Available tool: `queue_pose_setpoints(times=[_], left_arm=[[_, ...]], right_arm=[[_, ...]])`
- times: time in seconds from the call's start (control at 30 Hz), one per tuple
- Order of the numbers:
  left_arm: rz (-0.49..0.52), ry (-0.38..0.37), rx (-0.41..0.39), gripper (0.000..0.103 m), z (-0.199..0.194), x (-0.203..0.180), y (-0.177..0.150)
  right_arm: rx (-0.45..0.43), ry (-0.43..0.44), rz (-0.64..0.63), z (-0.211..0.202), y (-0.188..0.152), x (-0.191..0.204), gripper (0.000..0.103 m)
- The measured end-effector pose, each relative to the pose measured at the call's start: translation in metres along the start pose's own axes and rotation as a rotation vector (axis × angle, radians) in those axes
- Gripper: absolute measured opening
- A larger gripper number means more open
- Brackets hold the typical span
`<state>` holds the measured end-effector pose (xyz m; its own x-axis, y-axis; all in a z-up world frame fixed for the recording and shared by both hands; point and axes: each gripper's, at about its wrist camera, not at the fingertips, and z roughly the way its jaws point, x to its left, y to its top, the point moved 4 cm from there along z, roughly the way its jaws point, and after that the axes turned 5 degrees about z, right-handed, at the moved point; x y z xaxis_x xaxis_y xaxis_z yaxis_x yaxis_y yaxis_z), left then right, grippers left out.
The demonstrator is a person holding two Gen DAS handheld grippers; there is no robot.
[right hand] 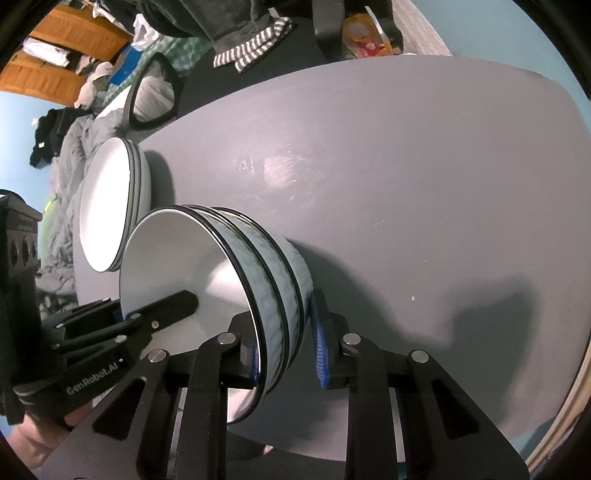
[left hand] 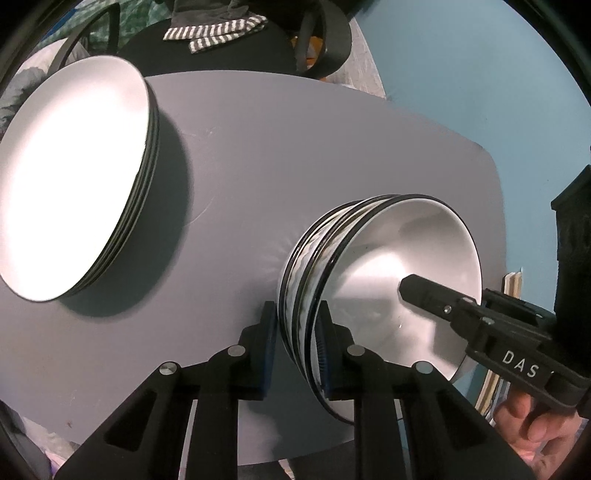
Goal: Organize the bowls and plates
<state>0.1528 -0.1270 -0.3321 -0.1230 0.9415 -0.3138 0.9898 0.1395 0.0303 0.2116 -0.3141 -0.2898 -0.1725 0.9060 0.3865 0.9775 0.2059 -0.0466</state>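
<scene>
Several nested white bowls (left hand: 388, 266) with black rims and a pale blue patterned outside stand on the grey table (left hand: 295, 147). My left gripper (left hand: 297, 332) is shut on the stack's near rim, one pad outside and one inside. From the opposite side my right gripper (right hand: 284, 343) is shut on the same bowl stack (right hand: 173, 258), again with one pad inside and one outside. A right-gripper finger (left hand: 424, 291) and a left-gripper finger (right hand: 173, 306) each reach into the top bowl. A stack of white plates (left hand: 74, 177) sits left of the bowls and shows again as plates (right hand: 107, 206) behind them.
The bowls stand near the table's front edge (right hand: 369, 454). A dark chair with a striped cloth (left hand: 214, 33) stands beyond the far edge. A hand (left hand: 532, 417) holds the right gripper. Clothes and a wooden shelf (right hand: 62, 48) lie past the table (right hand: 369, 166).
</scene>
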Motion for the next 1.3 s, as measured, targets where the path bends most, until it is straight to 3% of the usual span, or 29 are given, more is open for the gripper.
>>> queue_pose_setpoints(times=[0.3, 0.83, 1.3], left_arm=[[-0.043, 0.014, 0.014, 0.018, -0.012, 0.010, -0.013], [-0.105, 0.055, -0.064, 0.018, -0.063, 0.035, -0.019], [-0.186, 0.093, -0.165, 0.018, -0.127, 0.081, -0.009]], right_arm=[[0.019, -0.012, -0.035, -0.002, -0.001, 0.021, 0.021], [0.011, 0.019, -0.139, -0.006, 0.008, 0.080, 0.021], [-0.024, 0.053, -0.253, -0.008, 0.040, 0.158, 0.021]])
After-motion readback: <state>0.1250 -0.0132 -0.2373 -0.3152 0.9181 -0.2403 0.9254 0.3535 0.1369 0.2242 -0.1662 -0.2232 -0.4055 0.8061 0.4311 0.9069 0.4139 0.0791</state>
